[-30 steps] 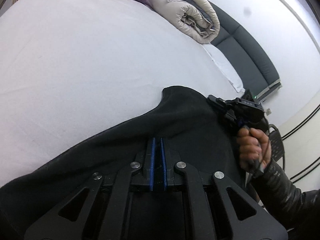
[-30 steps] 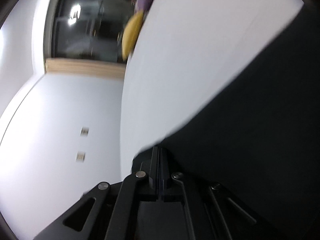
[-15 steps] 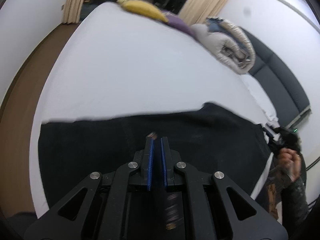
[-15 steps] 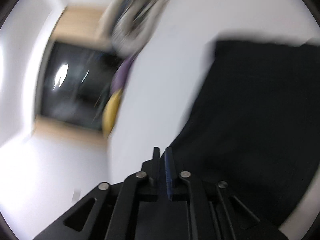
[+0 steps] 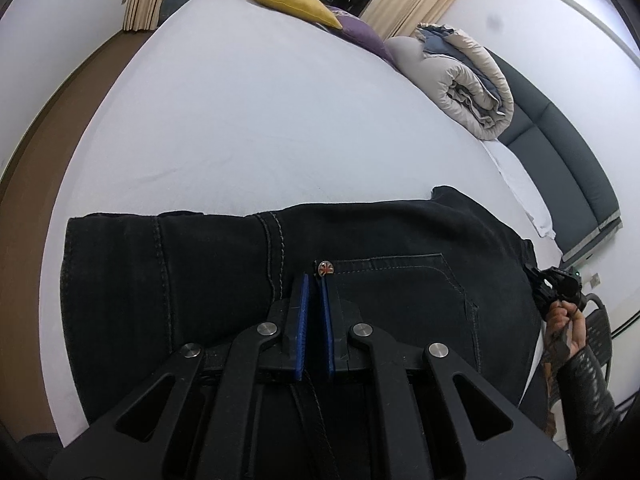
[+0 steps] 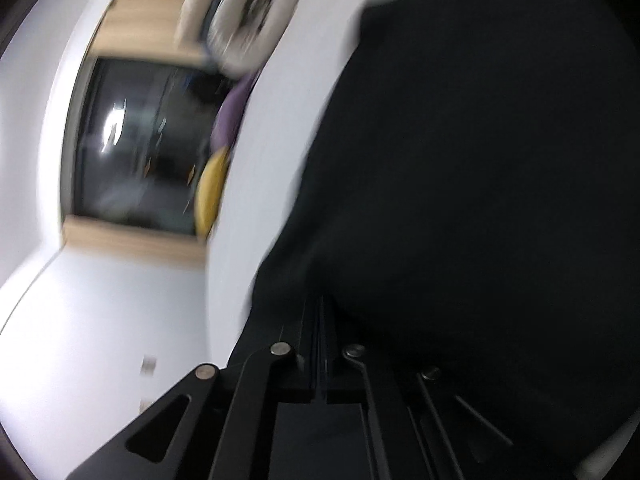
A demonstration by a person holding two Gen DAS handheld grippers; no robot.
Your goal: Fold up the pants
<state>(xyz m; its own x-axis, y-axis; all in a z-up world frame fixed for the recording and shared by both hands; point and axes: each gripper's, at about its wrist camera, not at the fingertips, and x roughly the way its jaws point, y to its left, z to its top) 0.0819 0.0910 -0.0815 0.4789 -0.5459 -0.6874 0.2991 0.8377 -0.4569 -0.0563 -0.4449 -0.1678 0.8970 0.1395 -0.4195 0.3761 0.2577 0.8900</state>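
Black pants (image 5: pixel 400 248) lie across the lower frame on the white bed (image 5: pixel 240 120) | left tongs (image 5: pixel 314 280) pinch a fold at the waistband | right tongs (image 6: pixel 320 312) pressed together on cloth | bare sheet above.

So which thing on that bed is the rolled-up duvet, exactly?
Start at the white bed and follow its far right edge, by the dark grey headboard. Past the yellow cushion and purple cushion lies the duvet: beige, puffy, rolled into a spiral.
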